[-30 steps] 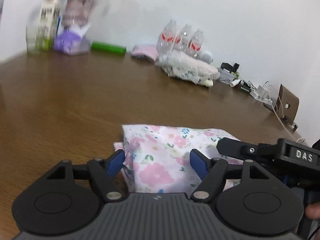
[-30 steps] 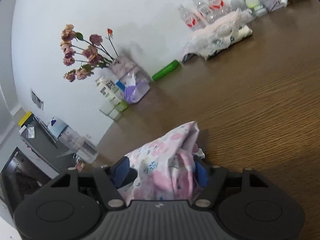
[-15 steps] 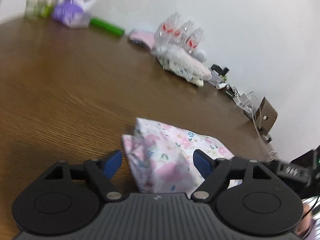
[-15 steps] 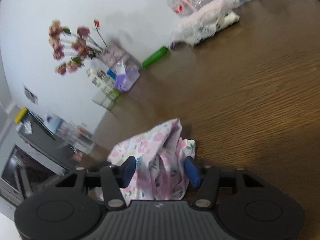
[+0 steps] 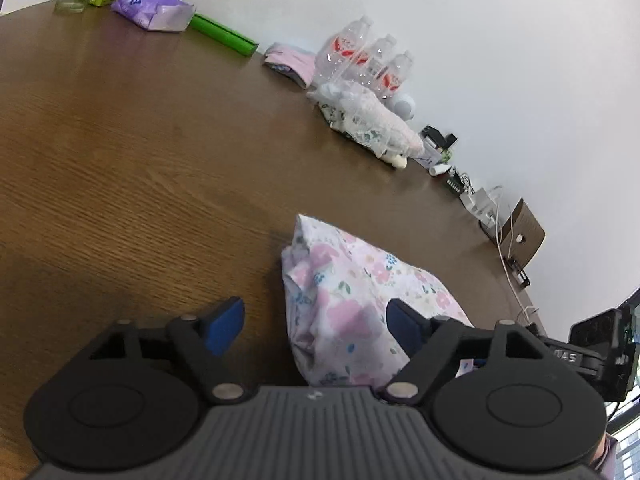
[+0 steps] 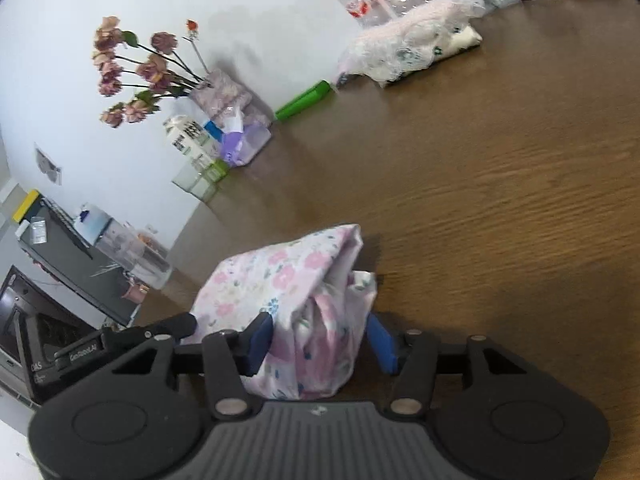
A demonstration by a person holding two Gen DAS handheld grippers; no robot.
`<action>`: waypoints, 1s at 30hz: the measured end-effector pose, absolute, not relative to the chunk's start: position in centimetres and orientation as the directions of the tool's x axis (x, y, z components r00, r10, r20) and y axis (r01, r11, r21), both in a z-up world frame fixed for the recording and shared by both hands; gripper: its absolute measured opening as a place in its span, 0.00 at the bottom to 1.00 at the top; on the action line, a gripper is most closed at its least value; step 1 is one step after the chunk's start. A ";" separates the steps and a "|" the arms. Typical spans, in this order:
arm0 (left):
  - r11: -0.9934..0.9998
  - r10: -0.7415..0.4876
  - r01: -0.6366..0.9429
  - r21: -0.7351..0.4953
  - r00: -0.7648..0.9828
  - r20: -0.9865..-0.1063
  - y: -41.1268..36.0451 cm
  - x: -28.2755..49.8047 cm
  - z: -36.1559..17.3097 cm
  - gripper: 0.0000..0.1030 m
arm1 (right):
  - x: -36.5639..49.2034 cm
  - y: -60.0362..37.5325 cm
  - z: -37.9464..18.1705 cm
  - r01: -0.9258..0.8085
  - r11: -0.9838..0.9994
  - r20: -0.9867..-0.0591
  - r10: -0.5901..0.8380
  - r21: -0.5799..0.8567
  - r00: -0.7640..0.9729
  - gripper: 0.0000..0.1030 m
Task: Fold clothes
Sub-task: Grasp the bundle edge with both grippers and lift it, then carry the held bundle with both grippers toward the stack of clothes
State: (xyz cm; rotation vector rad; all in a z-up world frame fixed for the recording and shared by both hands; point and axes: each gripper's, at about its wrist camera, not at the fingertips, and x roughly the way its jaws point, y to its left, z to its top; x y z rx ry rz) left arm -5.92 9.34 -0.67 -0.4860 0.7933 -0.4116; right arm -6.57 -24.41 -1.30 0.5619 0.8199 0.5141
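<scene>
Two grippers meet at one cloth (image 5: 352,288), a small floral bundle folded over on the table (image 5: 140,160). The left gripper (image 5: 312,312) is open wide. Its left finger (image 5: 224,320) stands clear of the cloth over bare wood, and its right finger (image 5: 404,320) lies over the top of the bundle, so the cloth sits in the right half of the gap and runs on ahead of the tips. The right gripper (image 6: 319,326) has the near, bunched end of the cloth between its fingers, and both pads look pressed against it. The fabric is gathered into upright creases there, and the folded flap rises ahead of the tips and to their left.

From the right wrist view, the left gripper's body shows just left of the cloth, close beside the right gripper.

Far ahead of the left gripper, by the wall, stand three bottles (image 5: 368,60) with a heap of pale clothes (image 5: 372,120) in front of them. A green tube (image 5: 222,34) and a purple tissue pack (image 5: 152,4) lie further to the left. Far ahead of the right gripper and to its left stand dried flowers (image 6: 136,68).
</scene>
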 end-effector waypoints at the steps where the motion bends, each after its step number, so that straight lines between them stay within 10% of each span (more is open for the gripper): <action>1: 0.806 -0.534 0.171 -0.566 0.621 -0.573 9.2 -5.5 -0.8 0.70 | -6.4 -24.2 -1.4 -0.211 0.737 -0.528 0.625 0.642 0.575 0.45; 3: 0.787 -0.564 0.178 -0.590 0.596 -0.572 9.0 -4.7 -1.2 0.44 | -5.8 -24.0 -1.7 -0.216 0.724 -0.517 0.638 0.655 0.571 0.36; 9: 0.664 -0.658 0.116 -0.739 0.560 -0.504 10.0 -1.9 -2.9 0.18 | -3.3 -24.6 -2.1 -0.209 0.665 -0.467 0.681 0.717 0.563 0.15; 20: 0.655 -0.707 0.408 -0.637 0.628 -0.324 4.0 12.3 10.7 0.15 | 8.6 -30.9 13.0 -0.357 0.711 -0.264 0.603 0.606 0.753 0.13; 30: 0.637 -0.705 0.349 -0.687 0.624 -0.337 -3.3 29.6 11.3 0.15 | 26.6 -36.0 16.1 -0.247 0.778 -0.348 0.509 0.578 0.787 0.13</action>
